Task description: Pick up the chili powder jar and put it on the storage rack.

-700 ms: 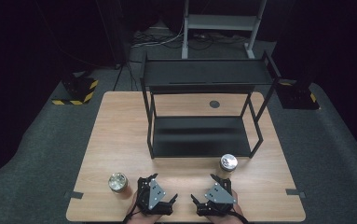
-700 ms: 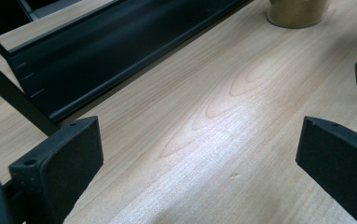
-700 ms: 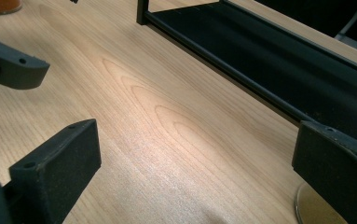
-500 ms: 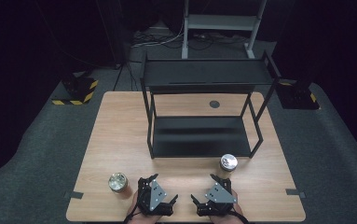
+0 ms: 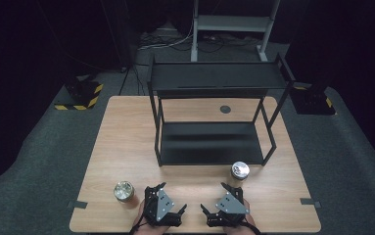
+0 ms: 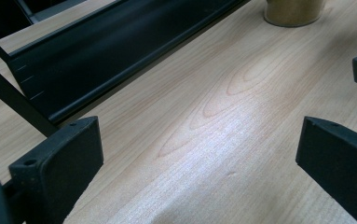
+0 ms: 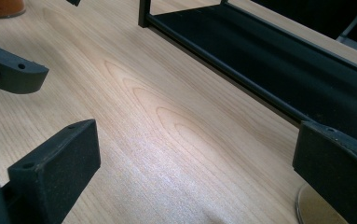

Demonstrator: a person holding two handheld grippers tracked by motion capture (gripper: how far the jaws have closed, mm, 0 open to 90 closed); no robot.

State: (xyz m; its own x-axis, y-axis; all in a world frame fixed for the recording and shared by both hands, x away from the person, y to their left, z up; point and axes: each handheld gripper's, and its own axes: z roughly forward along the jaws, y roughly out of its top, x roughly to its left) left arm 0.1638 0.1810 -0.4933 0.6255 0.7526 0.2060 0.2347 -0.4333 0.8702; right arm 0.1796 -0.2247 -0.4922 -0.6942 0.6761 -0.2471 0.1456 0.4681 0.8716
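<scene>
Two metal-topped cans stand on the wooden table (image 5: 126, 127): one at the front left (image 5: 123, 191), one by the rack's front right foot (image 5: 240, 171). My left gripper (image 5: 173, 197) and right gripper (image 5: 213, 197) rest at the front edge between the cans, both open with nothing between their fingers. In the left gripper view the left gripper (image 6: 199, 154) frames bare wood, with a gold-sided can (image 6: 293, 10) far ahead. The right gripper (image 7: 195, 158) also frames bare wood; an orange-sided can (image 7: 1, 7) is at the top left and a can's base (image 7: 316, 210) sits beside the right jaw.
A black two-tier metal rack (image 5: 214, 83) stands on the middle and back of the table; its low shelf edge (image 6: 97, 60) (image 7: 260, 60) runs across both gripper views. A dark round disc (image 5: 225, 109) lies behind it. Dark floor surrounds the table.
</scene>
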